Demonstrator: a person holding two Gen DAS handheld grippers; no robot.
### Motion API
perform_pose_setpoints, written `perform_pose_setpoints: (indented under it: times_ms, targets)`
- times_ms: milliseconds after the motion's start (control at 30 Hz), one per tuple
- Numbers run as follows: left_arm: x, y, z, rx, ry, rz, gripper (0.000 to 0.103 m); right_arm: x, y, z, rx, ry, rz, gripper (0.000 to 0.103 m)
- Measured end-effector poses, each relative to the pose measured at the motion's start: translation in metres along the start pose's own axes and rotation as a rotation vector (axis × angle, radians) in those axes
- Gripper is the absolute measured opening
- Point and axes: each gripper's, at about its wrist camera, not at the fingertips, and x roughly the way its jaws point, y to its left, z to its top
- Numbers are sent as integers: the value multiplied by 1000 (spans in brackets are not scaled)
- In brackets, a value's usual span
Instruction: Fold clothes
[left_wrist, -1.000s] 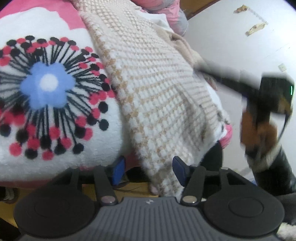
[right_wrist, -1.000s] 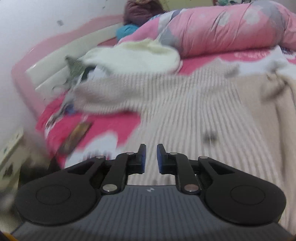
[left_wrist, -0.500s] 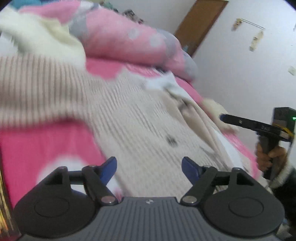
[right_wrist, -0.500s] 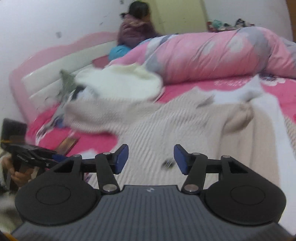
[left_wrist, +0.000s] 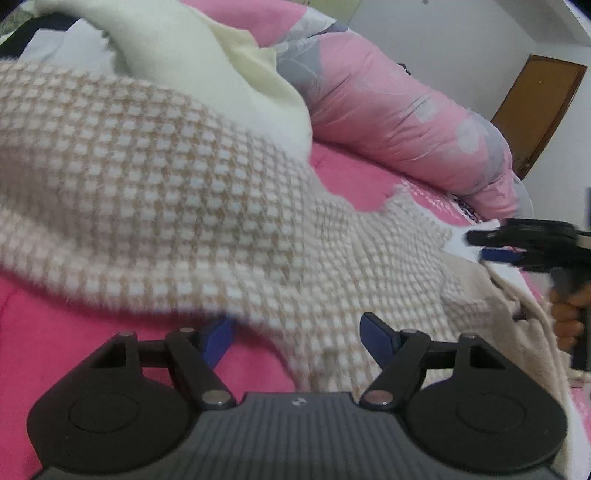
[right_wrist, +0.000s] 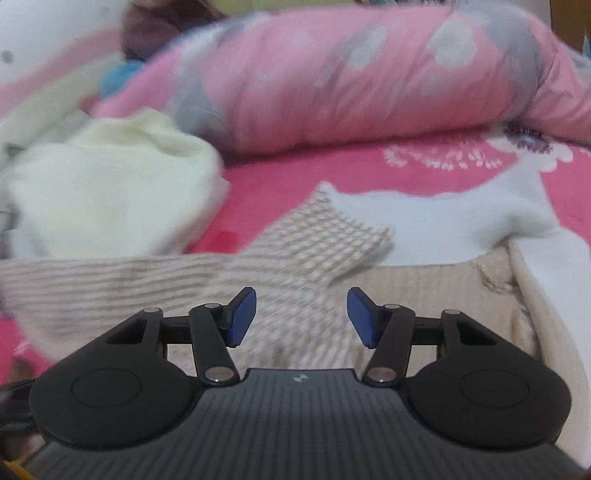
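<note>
Beige-and-white checked knit sweater (left_wrist: 177, 192), spread rumpled across pink bedspread (left_wrist: 92, 354)

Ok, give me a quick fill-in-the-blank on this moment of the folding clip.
1. The beige-and-white checked knit sweater lies on a ____ bedsheet.
2. Both tongs, left and right, stand ____.
3. The fluffy cream garment lies in front of a rolled ____ duvet.

Missing: pink; open; pink

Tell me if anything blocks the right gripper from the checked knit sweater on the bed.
Nothing visible does. The right gripper has open jaws with nothing between them, and the checked knit sweater lies spread just ahead; the cream garment sits off to the side.
</note>
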Motion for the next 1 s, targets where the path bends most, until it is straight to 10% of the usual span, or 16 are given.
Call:
perform_pose_setpoints:
  times_ms: [233,300,533,667,1000]
  targets:
    - [37,-3,13,0,-33,32,74,62,-24,-8,32,128,16,55]
    - [48,-4,11,2,-53,48,74,59,-11,-15,-45,129,18,10]
    - [61,-8,3,23,-107,66,74,-2,-6,-34,-1,-74,-86,10]
    - [62,-6,2,17,-114,58,74,26,-28,-57,101,30,-110,13]
    - [63,8,-5,-43,-153,0,75,19,14,9,-83,-92,-51,20]
